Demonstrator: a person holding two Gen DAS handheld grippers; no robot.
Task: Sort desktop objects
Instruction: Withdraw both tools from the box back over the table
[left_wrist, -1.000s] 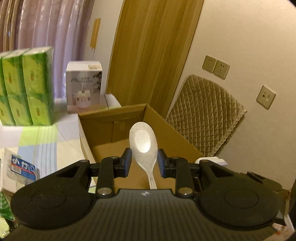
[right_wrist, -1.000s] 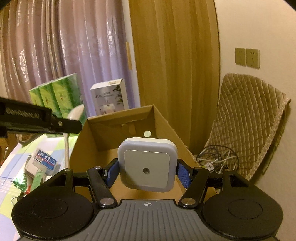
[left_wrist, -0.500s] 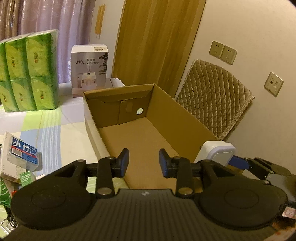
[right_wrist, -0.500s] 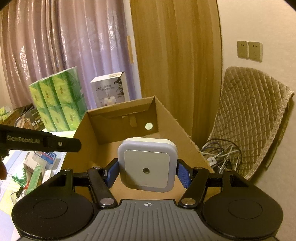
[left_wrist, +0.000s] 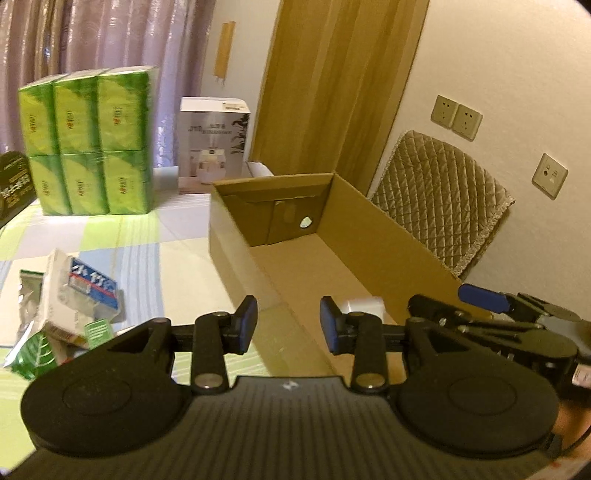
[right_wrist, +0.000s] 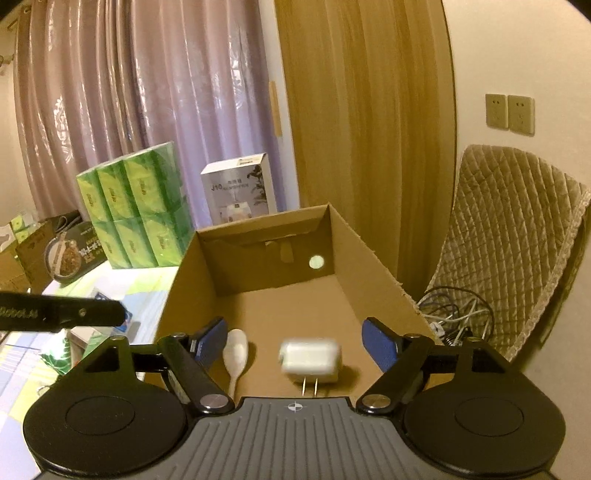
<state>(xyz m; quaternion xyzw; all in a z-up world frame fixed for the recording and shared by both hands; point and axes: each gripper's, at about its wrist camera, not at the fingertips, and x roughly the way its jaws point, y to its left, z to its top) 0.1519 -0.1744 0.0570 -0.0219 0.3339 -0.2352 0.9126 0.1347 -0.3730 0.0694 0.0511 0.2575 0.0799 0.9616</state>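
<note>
An open cardboard box (right_wrist: 369, 266) stands on the table. On its floor lies a white spoon (right_wrist: 235, 355). Beside it a white plug-in night light (right_wrist: 310, 356), blurred, is loose with its prongs toward me. My right gripper (right_wrist: 295, 343) hovers over the box's near end; its jaws are opening and the pads stand clear of the light. My left gripper (left_wrist: 289, 325) is at the box's (left_wrist: 388, 240) left near corner, jaws opening a little with nothing between them. The night light (left_wrist: 364, 306) shows past its right finger.
Green tissue packs (left_wrist: 88, 144) and a white humidifier carton (left_wrist: 212, 144) stand behind the box. Small cartons and green packets (left_wrist: 74, 295) lie on the striped cloth at left. A quilted cover (right_wrist: 509, 236) and cables (right_wrist: 454, 314) are right of the box, by the wall.
The spoon has left my left gripper and lies in the box; that gripper drew back and left. My right gripper opened and the night light dropped from it into the box.
</note>
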